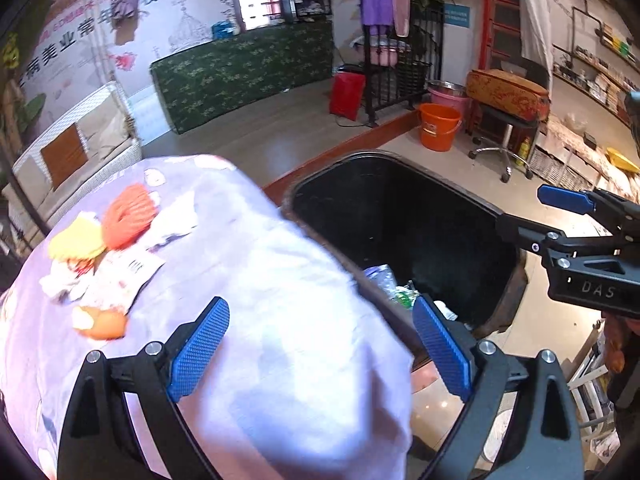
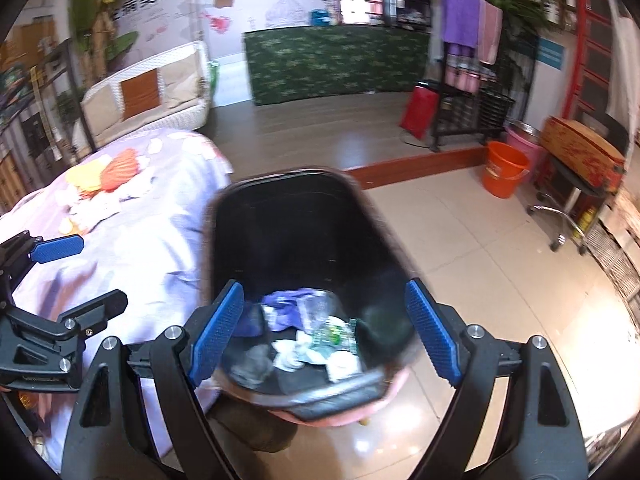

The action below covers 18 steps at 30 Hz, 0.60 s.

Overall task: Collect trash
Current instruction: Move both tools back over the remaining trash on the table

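Observation:
A black trash bin [image 2: 296, 232] stands beside a table under a lilac cloth [image 1: 280, 320]. Crumpled paper, plastic and wrappers [image 2: 316, 336] lie at its bottom. On the cloth sits a pile of trash: an orange mesh piece [image 1: 128, 216], a yellow piece [image 1: 76, 240], white wrappers [image 1: 120, 276] and an orange peel [image 1: 102, 322]. My left gripper [image 1: 320, 352] hangs open over the table's edge, empty, near the pile. Open and empty too, my right gripper [image 2: 326, 332] is above the bin's mouth. Each gripper shows at the edge of the other's view [image 1: 580, 240] [image 2: 56, 280].
An orange bucket [image 1: 438, 126] and a pink basin stand on the tiled floor past the bin. A swivel stool [image 1: 504, 128] with a patterned case is to the right. A green mattress [image 1: 244, 72] leans on the far wall, and a white wicker seat [image 2: 152, 96] is at left.

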### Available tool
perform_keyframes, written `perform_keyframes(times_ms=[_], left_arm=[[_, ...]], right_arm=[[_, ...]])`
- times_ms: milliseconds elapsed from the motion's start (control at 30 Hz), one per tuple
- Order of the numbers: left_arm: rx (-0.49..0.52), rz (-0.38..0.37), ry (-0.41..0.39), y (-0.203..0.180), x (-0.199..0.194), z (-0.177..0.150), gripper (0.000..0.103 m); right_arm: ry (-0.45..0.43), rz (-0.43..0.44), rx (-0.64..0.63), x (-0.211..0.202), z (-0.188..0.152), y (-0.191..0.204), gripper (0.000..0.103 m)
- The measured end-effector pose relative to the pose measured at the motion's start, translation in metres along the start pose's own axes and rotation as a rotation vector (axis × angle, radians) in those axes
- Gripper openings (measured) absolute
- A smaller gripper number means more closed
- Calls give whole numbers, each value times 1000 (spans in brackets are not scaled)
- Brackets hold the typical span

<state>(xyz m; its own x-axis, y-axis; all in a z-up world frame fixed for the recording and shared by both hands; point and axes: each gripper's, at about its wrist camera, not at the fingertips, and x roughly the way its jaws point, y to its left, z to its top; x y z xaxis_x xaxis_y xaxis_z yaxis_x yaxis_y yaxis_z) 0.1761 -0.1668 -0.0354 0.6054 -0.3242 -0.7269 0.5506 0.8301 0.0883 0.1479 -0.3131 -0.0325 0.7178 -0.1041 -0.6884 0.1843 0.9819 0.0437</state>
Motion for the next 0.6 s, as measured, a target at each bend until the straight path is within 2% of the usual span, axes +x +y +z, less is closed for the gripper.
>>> perform_keyframes(times_ms=[267, 433, 600], left_arm=[[-132, 105, 38, 72, -23, -27, 92], [-237, 128, 86, 126, -35, -57, 95], [-225, 233, 119, 161, -46, -80, 98]], right_arm=[[23, 203, -130, 13, 15, 68, 82], [70, 327, -220, 24, 23, 120, 82], [119, 422, -313, 40, 33, 175, 82]])
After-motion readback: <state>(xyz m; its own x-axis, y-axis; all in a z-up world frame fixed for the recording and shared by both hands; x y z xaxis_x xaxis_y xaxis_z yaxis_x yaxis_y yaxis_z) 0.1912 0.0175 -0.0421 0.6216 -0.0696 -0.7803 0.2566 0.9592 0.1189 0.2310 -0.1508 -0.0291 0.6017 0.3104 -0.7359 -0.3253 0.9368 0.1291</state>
